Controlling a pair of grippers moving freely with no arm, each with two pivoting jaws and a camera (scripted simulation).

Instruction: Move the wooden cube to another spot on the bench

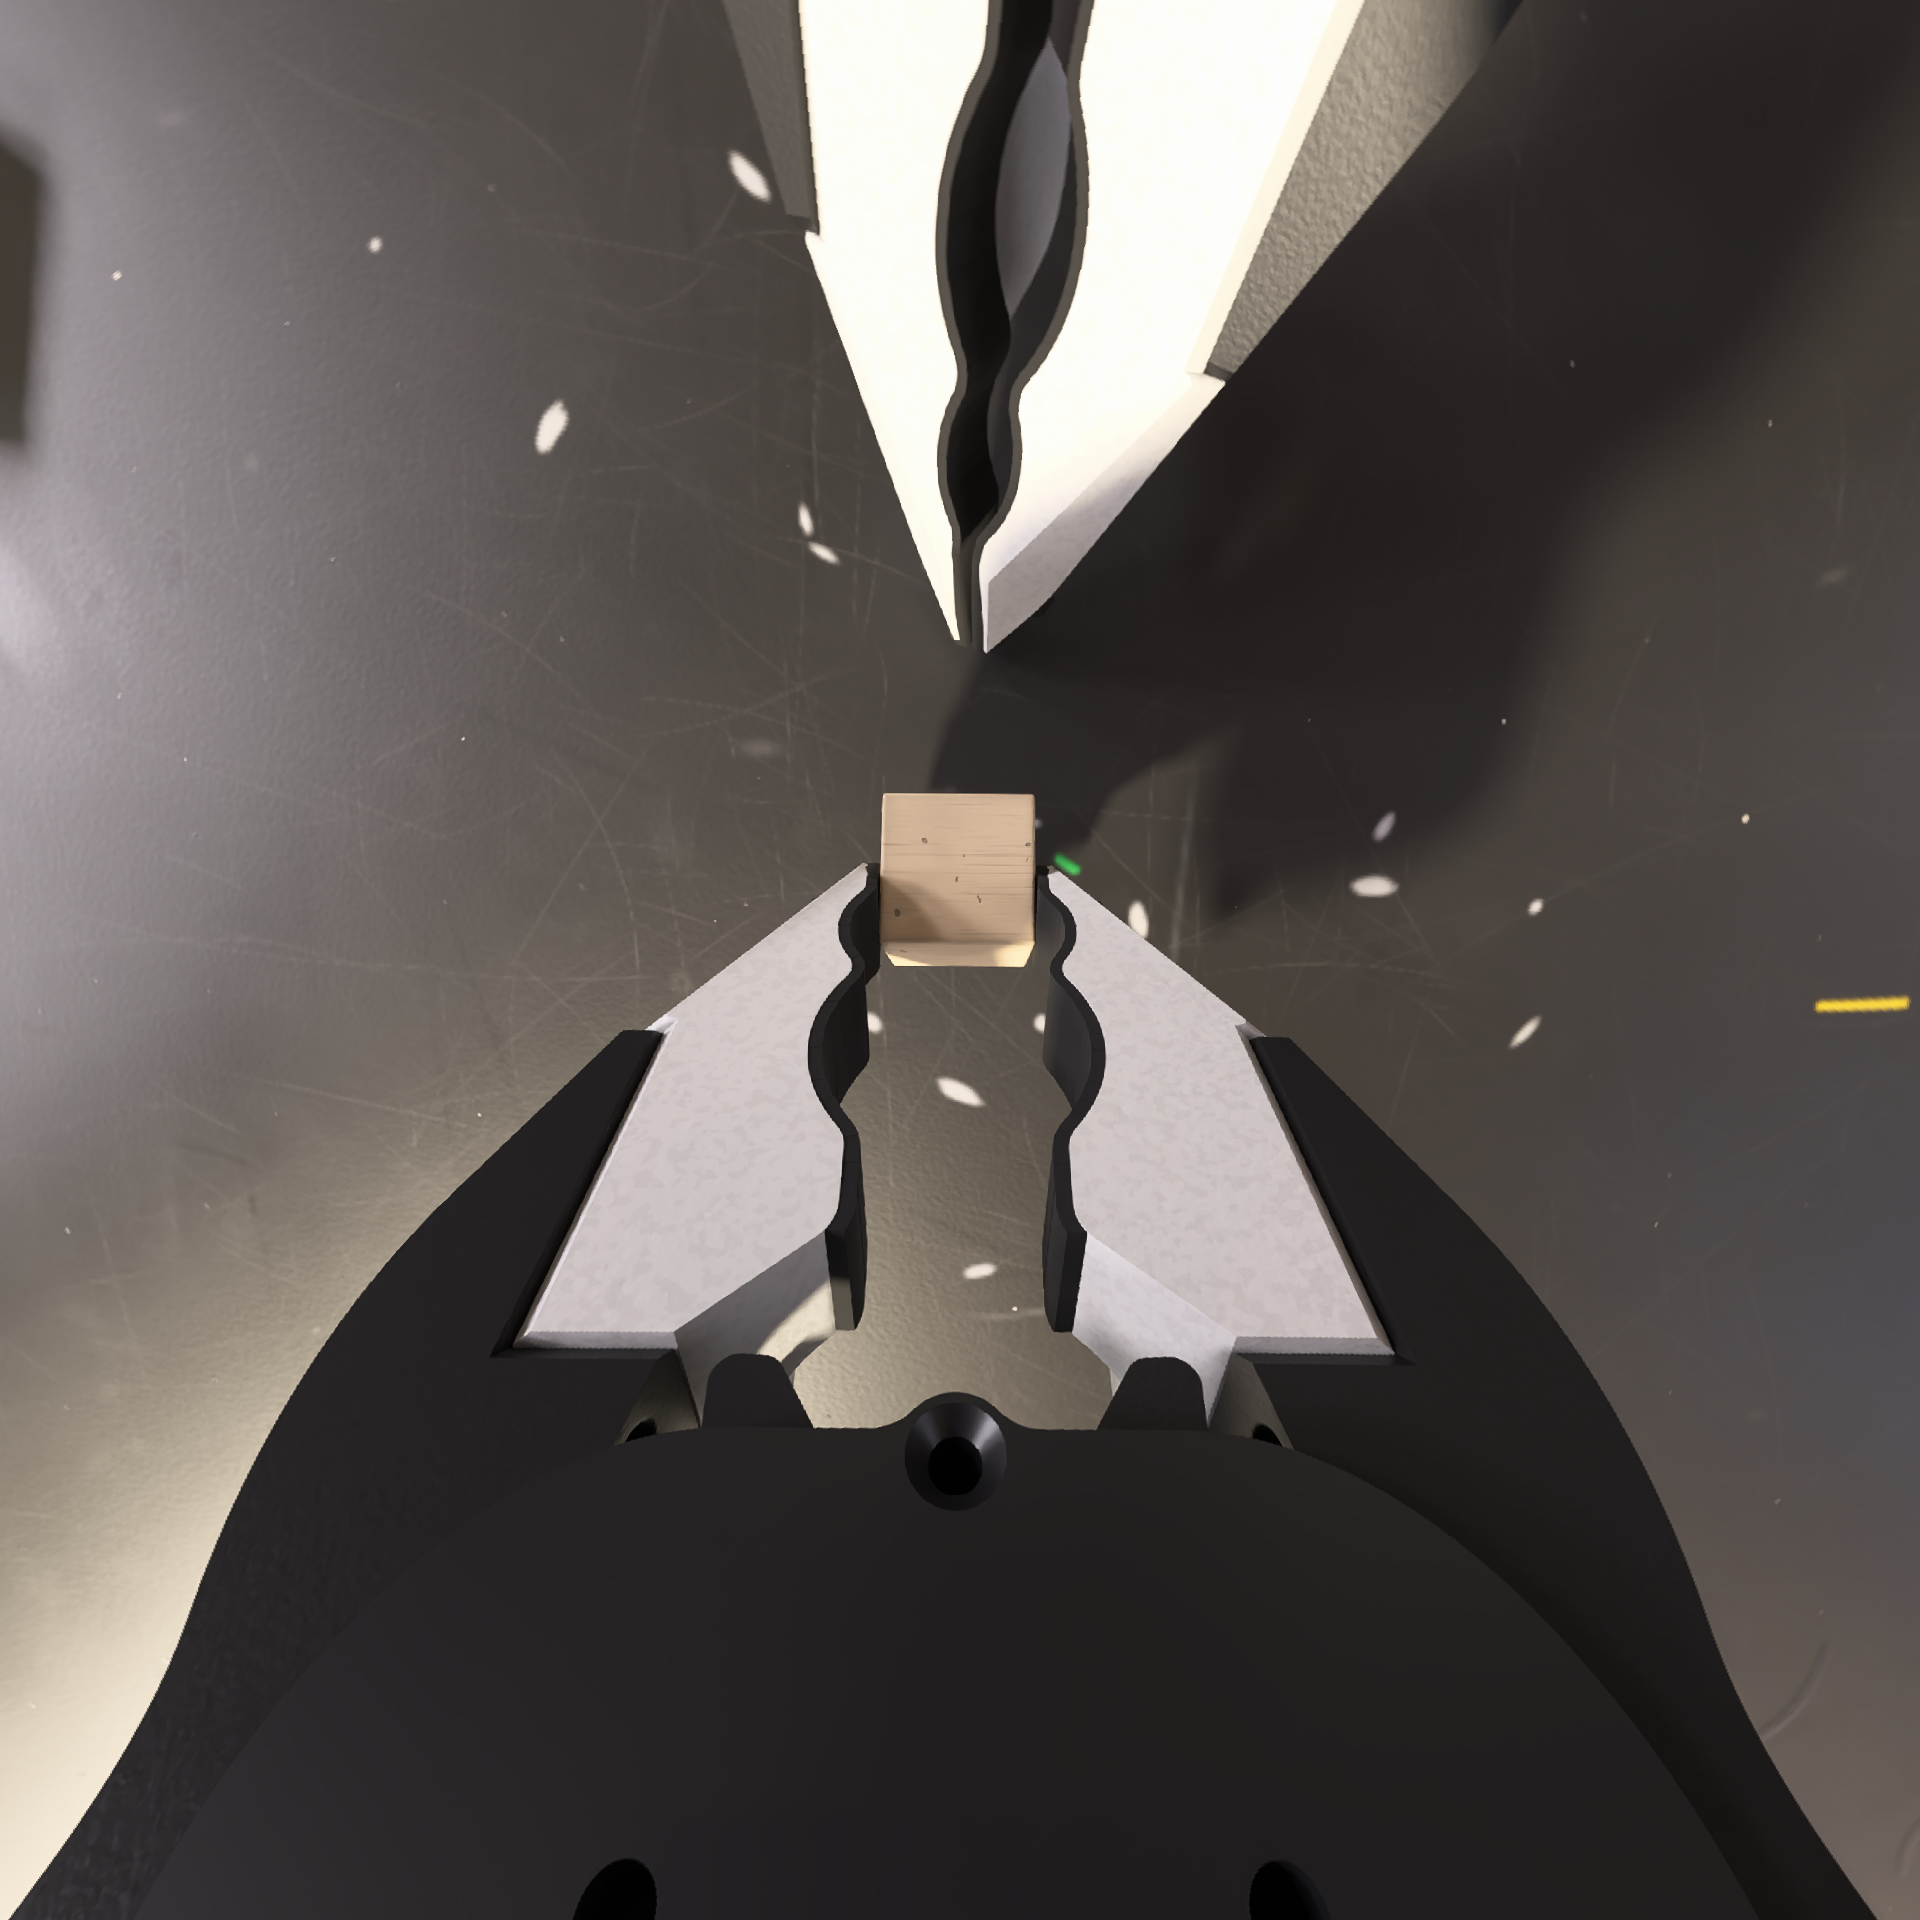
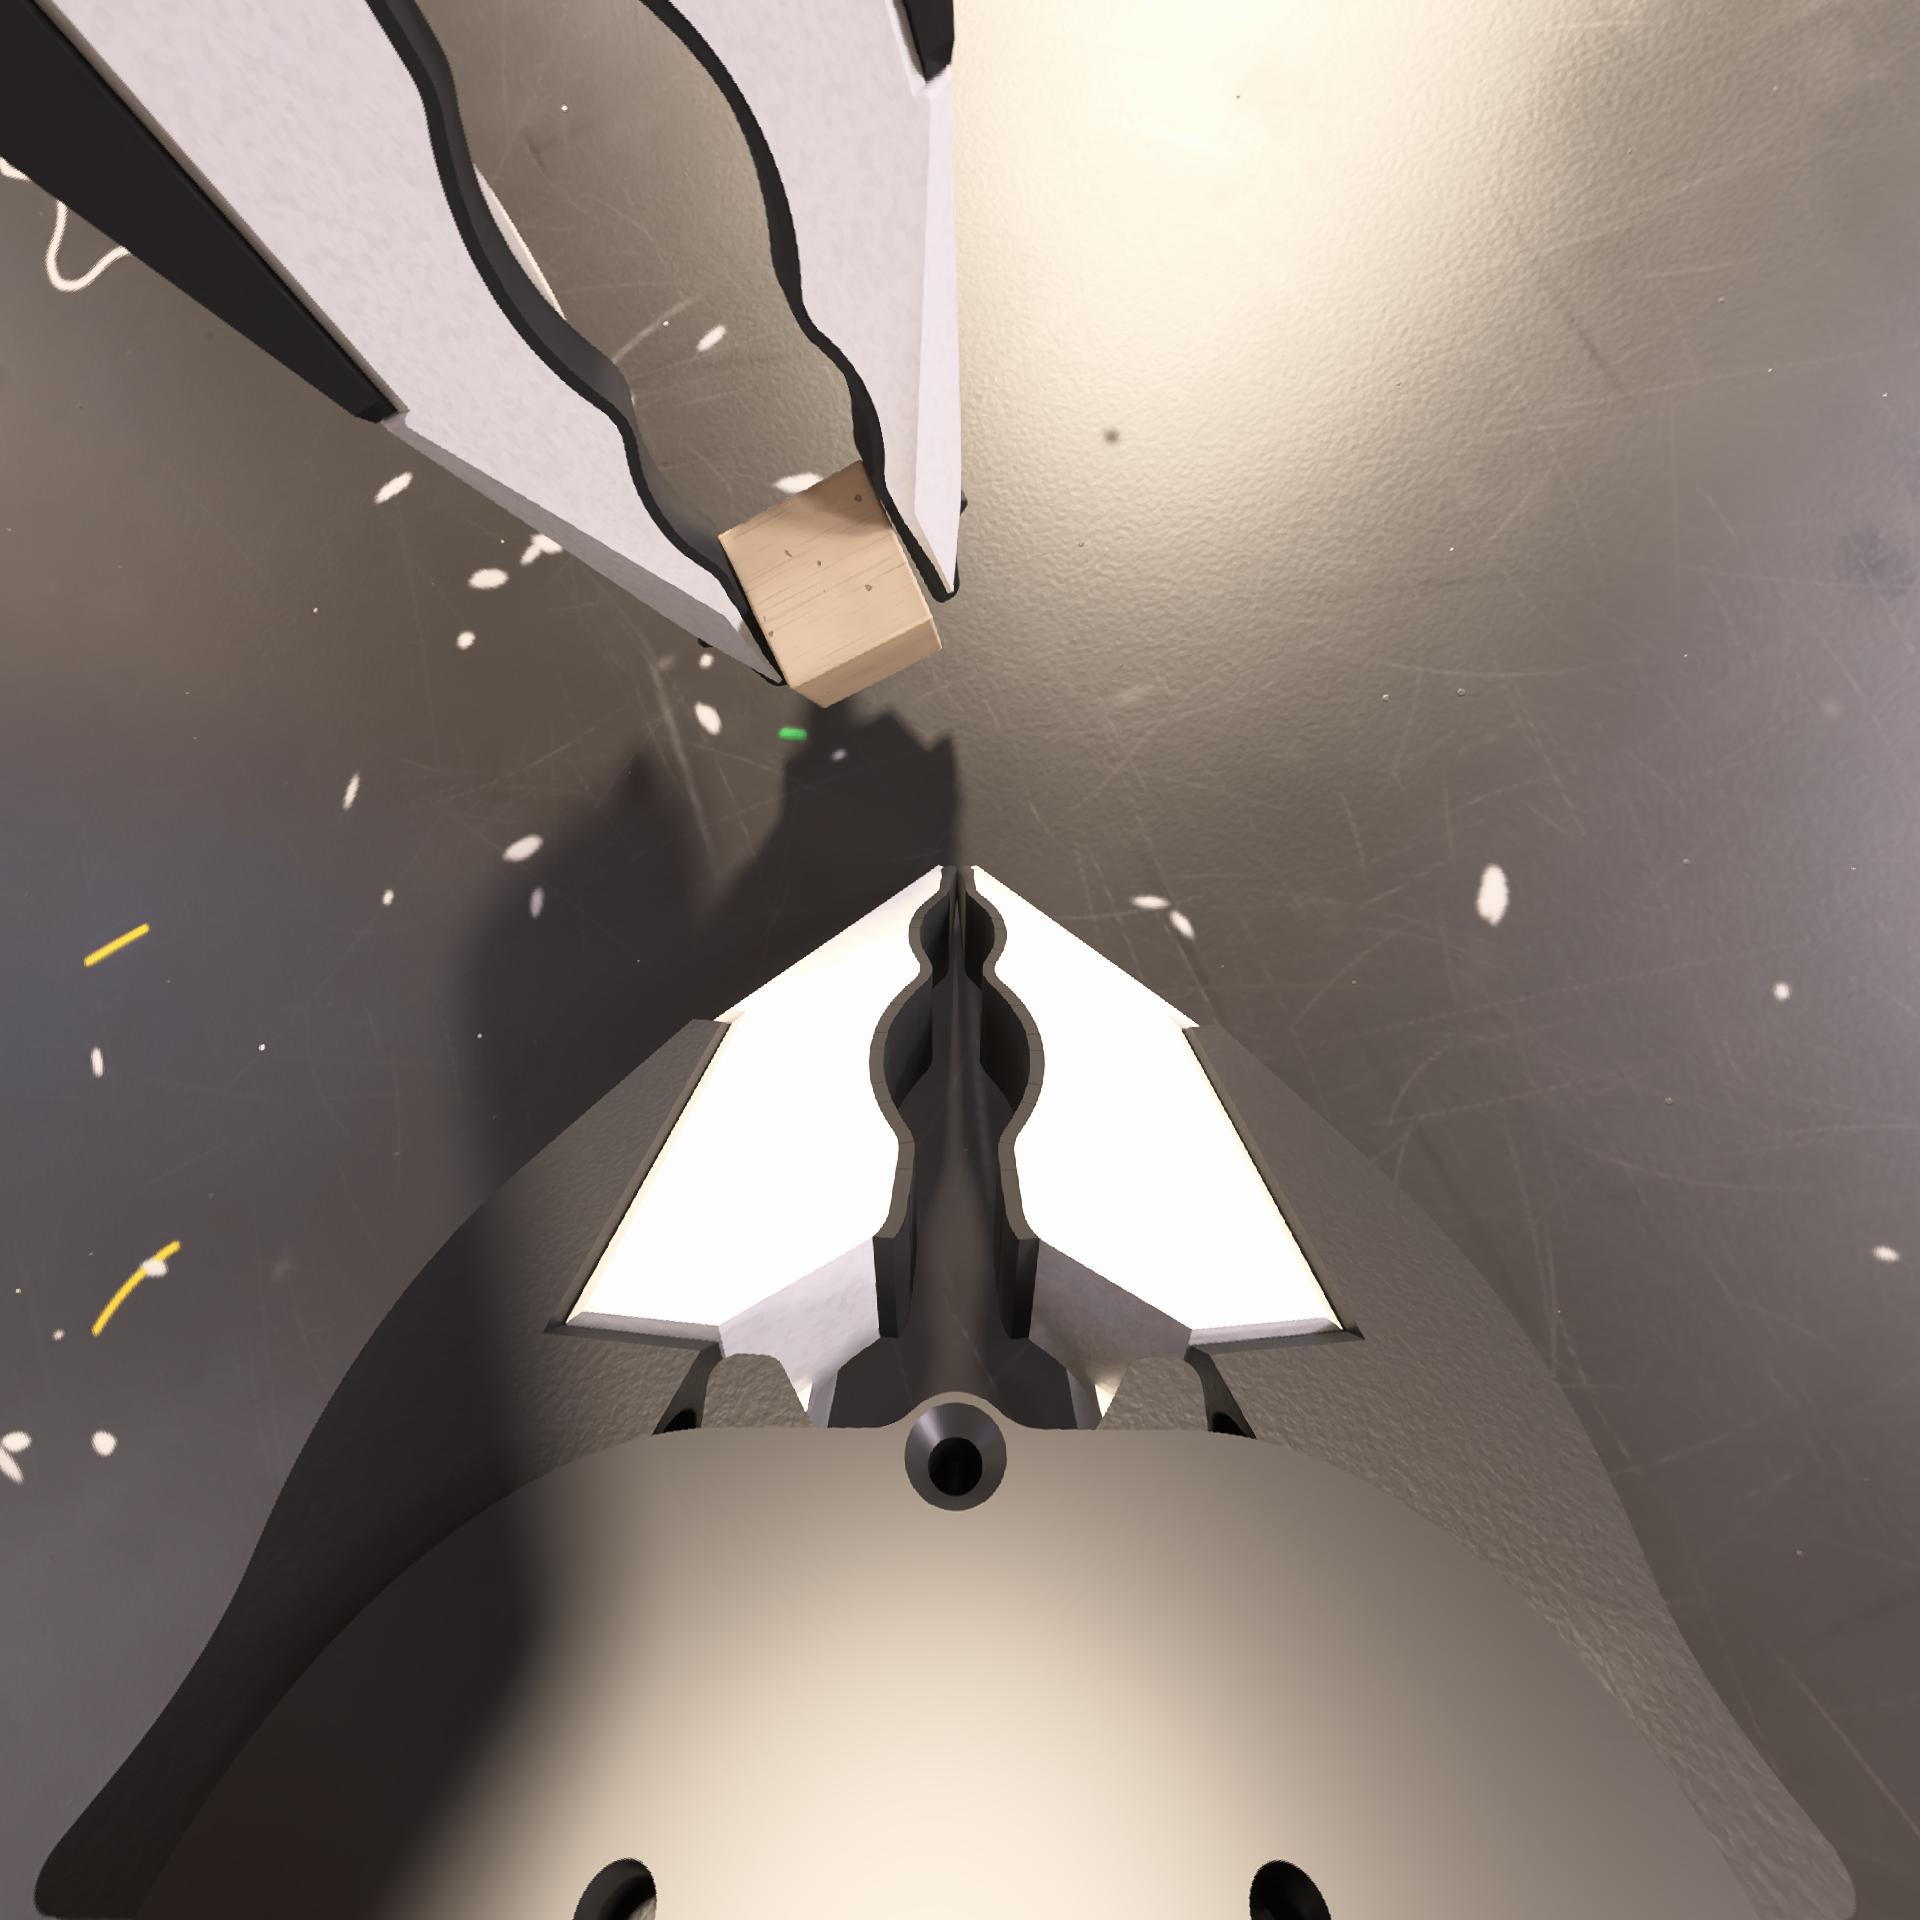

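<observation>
The wooden cube [image 1: 956, 878] is a small pale block held between the fingertips of my left gripper [image 1: 956, 883], which is shut on it. In the right wrist view the cube [image 2: 831, 592] sits at the tips of the left gripper [image 2: 854, 629], just above the dark bench [image 2: 1351, 623], with its shadow close below. My right gripper [image 2: 954, 873] is shut and empty, its tips pointing at the cube from a short way off. It also shows in the left wrist view [image 1: 971, 634], opposite the cube.
The bench [image 1: 416, 727] is dark, scratched and speckled with white flecks. A small green mark [image 1: 1067, 863] lies beside the cube, also in the right wrist view [image 2: 793, 734]. Short yellow lines [image 2: 114, 943] lie to one side. A dark block [image 1: 16, 301] sits at the far left edge.
</observation>
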